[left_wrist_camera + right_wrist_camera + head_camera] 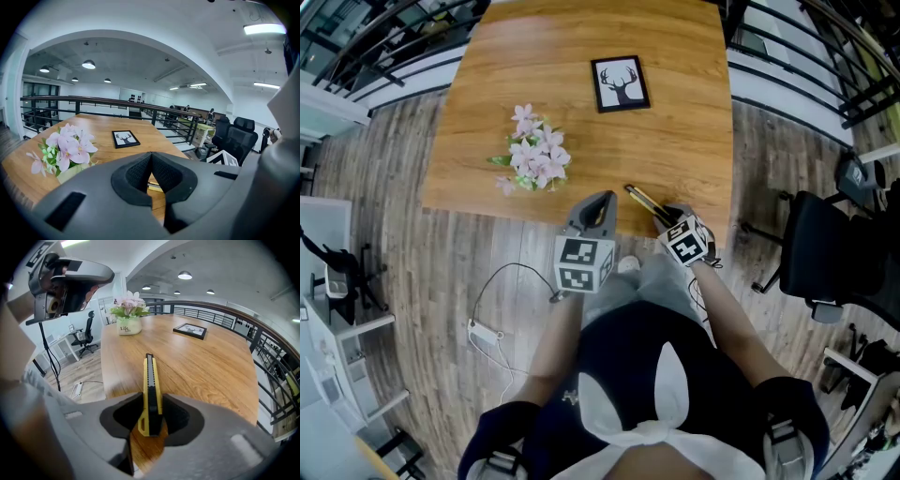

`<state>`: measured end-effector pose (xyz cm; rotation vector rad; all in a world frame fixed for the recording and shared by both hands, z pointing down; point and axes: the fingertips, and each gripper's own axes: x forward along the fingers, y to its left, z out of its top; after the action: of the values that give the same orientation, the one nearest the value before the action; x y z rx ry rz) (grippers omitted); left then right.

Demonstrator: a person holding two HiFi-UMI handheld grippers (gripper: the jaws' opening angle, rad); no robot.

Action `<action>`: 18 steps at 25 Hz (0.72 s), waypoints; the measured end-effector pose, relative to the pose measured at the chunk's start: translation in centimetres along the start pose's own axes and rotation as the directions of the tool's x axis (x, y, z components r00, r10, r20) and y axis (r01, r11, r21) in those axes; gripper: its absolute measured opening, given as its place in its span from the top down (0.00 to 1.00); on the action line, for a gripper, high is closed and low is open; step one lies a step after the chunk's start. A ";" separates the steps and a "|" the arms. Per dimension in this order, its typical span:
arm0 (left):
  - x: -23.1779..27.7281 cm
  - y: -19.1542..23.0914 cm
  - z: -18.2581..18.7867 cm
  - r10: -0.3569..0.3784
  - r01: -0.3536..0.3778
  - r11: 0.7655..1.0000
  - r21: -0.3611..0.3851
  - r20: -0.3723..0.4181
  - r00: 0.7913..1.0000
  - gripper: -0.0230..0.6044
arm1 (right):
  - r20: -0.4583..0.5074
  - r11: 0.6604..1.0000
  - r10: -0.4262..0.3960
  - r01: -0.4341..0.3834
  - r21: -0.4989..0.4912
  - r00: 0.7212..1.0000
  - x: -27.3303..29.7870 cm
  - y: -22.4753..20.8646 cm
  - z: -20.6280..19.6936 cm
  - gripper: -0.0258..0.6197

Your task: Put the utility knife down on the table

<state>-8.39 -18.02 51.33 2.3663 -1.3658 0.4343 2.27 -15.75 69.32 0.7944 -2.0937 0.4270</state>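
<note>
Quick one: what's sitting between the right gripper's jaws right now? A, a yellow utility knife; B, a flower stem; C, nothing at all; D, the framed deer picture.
A: in the right gripper view the yellow utility knife stands between the jaws of the right gripper, its tip pointing out over the wooden table.

Utility knife (150, 380): slim yellow body with a black slider strip along its top. It stands on edge, front end pointing away, back end pinched between the pads of the right tool (153, 404). It reaches out low over the bench (206, 366) near the front edge; the tip is possibly touching the wood, unclear.
</note>
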 end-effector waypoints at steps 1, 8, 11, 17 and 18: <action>0.0 0.0 0.0 0.000 0.000 1.000 0.000 -0.001 1.000 0.94 | 0.000 1.000 0.002 -0.002 0.011 1.000 0.0 0.0 0.0 0.74; -0.2 0.2 0.0 0.004 -0.004 1.000 0.001 -0.004 1.000 0.94 | -0.029 0.999 0.031 -0.030 0.030 0.999 0.0 0.6 0.3 0.63; -0.3 0.2 0.0 0.005 -0.005 1.000 0.003 0.000 1.000 0.94 | -0.029 0.999 0.011 -0.010 0.033 1.000 -0.7 0.5 0.9 0.63; -0.5 0.4 0.1 0.008 -0.009 1.000 0.005 0.007 1.000 0.94 | 0.076 0.998 -0.041 0.037 0.052 0.996 -4.0 -0.1 4.3 0.64; -0.6 0.4 0.2 0.008 -0.008 1.000 0.005 0.007 1.000 0.94 | 0.098 0.998 -0.044 0.039 0.051 0.994 -4.6 -0.1 5.0 0.64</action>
<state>-8.99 -17.85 51.01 2.3692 -1.3798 0.4322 1.43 -16.76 62.66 0.9028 -2.1609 0.4259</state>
